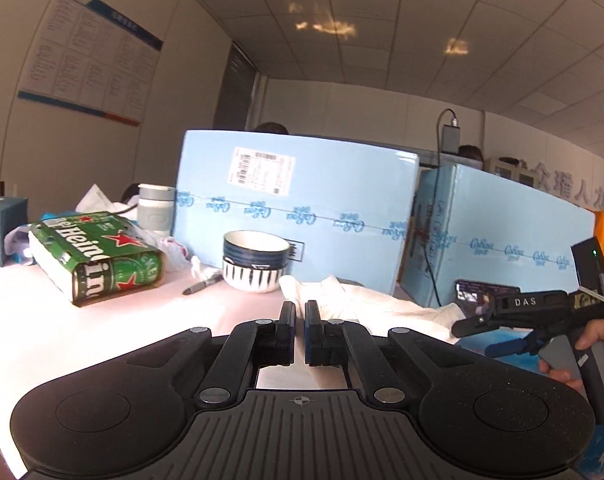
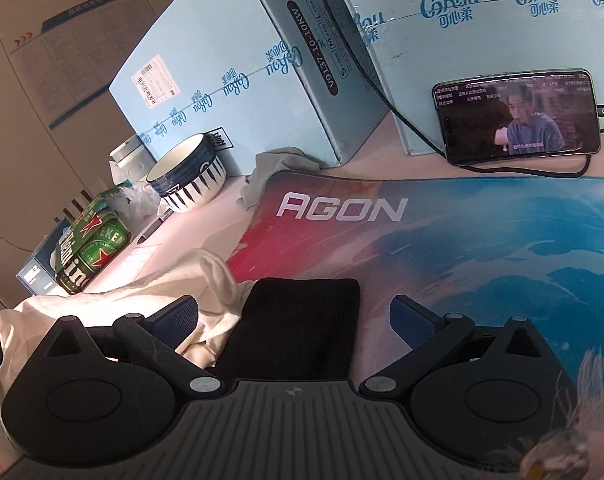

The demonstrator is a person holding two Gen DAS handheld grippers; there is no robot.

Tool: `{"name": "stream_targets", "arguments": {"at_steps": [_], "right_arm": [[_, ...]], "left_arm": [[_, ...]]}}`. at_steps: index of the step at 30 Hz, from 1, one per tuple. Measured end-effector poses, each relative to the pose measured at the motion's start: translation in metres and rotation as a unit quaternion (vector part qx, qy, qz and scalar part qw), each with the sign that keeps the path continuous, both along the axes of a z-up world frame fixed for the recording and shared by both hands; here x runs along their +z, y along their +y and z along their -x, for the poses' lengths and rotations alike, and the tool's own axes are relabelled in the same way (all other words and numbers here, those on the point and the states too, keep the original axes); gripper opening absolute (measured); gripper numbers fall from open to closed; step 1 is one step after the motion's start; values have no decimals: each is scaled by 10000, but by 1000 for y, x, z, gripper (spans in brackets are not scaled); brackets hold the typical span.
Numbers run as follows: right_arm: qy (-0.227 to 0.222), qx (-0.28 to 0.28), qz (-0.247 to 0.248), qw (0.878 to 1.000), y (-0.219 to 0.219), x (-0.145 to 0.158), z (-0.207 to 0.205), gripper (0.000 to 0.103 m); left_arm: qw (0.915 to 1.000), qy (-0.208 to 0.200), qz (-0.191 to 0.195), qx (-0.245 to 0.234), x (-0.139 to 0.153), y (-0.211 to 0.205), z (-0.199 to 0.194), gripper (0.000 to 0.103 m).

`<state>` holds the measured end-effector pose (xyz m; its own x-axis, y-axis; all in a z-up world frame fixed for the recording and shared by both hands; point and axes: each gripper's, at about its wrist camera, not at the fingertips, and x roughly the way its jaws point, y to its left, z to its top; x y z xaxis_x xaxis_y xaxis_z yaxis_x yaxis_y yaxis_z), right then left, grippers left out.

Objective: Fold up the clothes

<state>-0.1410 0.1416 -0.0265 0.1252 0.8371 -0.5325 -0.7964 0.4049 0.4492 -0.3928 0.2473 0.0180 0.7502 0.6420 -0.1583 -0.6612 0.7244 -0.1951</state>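
A white garment (image 1: 366, 300) lies crumpled on the table ahead of my left gripper (image 1: 300, 312), whose jaws are shut with nothing visible between them. In the right wrist view the white garment (image 2: 142, 292) lies at the lower left, partly under my left finger. A folded black garment (image 2: 298, 320) lies on the AGON desk mat (image 2: 462, 240), between the fingers of my right gripper (image 2: 294, 312), which is wide open around it. The right gripper also shows in the left wrist view (image 1: 502, 332), held by a hand, low over the mat.
A Heineken can pack (image 1: 98, 256), a striped bowl (image 1: 256, 260), a pen (image 1: 202, 284) and a mug (image 1: 156, 208) stand at the back left. Two light blue boxes (image 1: 302, 204) wall off the far side. A phone (image 2: 518, 116) with a cable leans on the right box.
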Motion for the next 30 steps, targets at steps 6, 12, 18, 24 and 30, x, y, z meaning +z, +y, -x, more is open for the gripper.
{"name": "stream_targets", "arguments": {"at_steps": [6, 12, 18, 24, 30], "right_arm": [[405, -123, -215, 9989, 6, -8, -10, 103], [343, -510, -507, 9968, -10, -1, -19, 103], [-28, -469, -194, 9987, -7, -1, -19, 103], [-469, -61, 105, 9988, 10, -10, 0, 102], [-931, 308, 78, 9952, 11, -5, 16, 97]], "left_arm": [[9938, 73, 854, -714, -22, 8, -5, 4], [9941, 149, 955, -483, -24, 0, -14, 83], [9879, 972, 729, -961, -31, -4, -56, 80], [9906, 1243, 120, -565, -38, -8, -54, 15], [9979, 549, 52, 342, -21, 3, -20, 11]]}}
